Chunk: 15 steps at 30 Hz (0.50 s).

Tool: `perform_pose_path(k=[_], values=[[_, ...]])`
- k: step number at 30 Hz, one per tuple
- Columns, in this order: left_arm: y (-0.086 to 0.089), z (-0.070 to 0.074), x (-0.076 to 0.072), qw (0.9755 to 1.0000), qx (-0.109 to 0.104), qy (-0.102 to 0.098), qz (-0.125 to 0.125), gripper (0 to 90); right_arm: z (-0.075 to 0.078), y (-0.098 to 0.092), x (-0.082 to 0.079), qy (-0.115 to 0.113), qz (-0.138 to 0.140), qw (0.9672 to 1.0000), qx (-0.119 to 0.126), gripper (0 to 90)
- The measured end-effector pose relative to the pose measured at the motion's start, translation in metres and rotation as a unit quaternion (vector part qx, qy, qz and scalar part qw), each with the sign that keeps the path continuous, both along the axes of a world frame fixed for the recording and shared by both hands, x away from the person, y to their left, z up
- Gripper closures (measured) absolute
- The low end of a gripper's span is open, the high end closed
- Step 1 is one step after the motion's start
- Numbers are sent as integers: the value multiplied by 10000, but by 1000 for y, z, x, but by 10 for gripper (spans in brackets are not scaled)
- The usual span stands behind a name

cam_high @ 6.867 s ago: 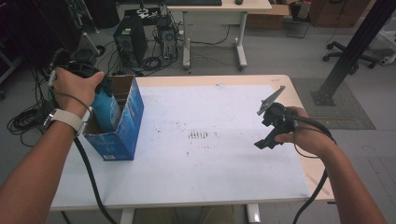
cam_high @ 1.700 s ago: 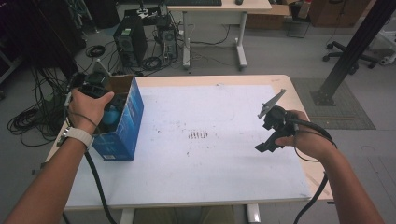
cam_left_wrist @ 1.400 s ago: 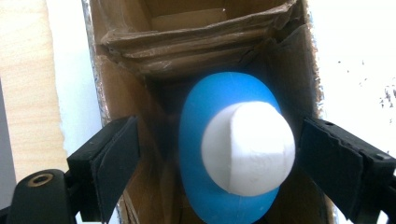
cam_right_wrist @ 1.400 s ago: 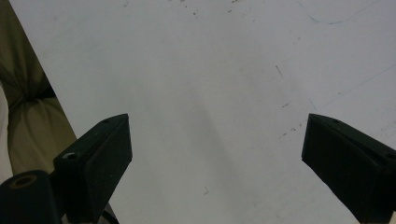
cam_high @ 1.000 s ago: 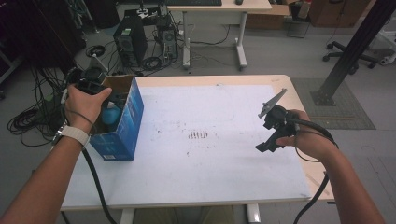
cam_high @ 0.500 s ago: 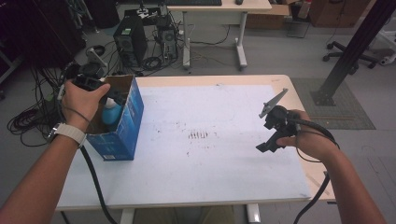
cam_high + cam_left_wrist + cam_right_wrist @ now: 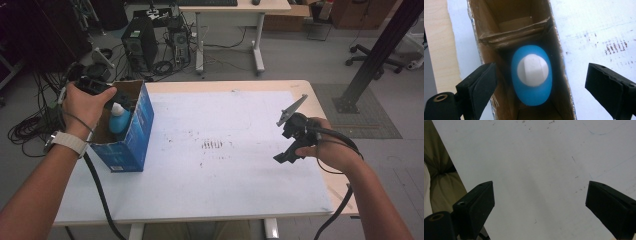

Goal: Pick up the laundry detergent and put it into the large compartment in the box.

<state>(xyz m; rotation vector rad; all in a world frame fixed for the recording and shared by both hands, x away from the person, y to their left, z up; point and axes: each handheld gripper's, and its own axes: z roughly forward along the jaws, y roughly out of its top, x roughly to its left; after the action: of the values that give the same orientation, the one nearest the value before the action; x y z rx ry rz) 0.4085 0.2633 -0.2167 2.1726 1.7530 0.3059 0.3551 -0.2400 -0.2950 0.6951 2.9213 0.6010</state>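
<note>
— What is under you right now?

— I am the left gripper (image 7: 539,87), held above an open blue cardboard box (image 7: 135,135) with a brown inside. My two black jaws stand wide apart and grip nothing; one hangs over the box's outer wall, the other over the table beside it. Straight below me, between them, stands a blue plastic bottle with a white cap (image 7: 532,70), upright in the near compartment. A folded brown cardboard divider (image 7: 514,33) crosses the box just beyond it, and another compartment lies behind that.

— And the surface?

— A white tabletop (image 7: 225,170) with a pale wooden edge. The box sits on its left part, near the edge. Near the middle of the top is a patch of small dark scuff marks (image 7: 212,145), with finer specks scattered around it.

— Where is the other gripper?

— The right gripper (image 7: 290,150) is well apart from me, held over the right side of the table, its grey three-cornered plate (image 7: 291,110) pointing up. Its jaws are also spread wide with nothing between them, just bare white top beneath.

— Further off?

— Past the table's far edge, a grey floor. A black computer tower (image 7: 141,45) and loose black cables (image 7: 25,127) lie on it behind the box, a second pale desk on white legs (image 7: 230,30) stands beyond, and a black metal post (image 7: 380,50) rises at the right.
</note>
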Motion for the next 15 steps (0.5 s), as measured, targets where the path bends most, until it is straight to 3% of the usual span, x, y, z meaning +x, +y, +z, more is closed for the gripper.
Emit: perform_pose_path(k=[4, 15], values=[[-4, 4, -3, 9999, -3, -121, -59, 113, 1, 1, 0, -8, 11, 10000, -10, 88], [-13, 15, -9, 9992, -23, -190, -356, 113, 1, 4, 1, 6, 40, 10000, -5, 88]])
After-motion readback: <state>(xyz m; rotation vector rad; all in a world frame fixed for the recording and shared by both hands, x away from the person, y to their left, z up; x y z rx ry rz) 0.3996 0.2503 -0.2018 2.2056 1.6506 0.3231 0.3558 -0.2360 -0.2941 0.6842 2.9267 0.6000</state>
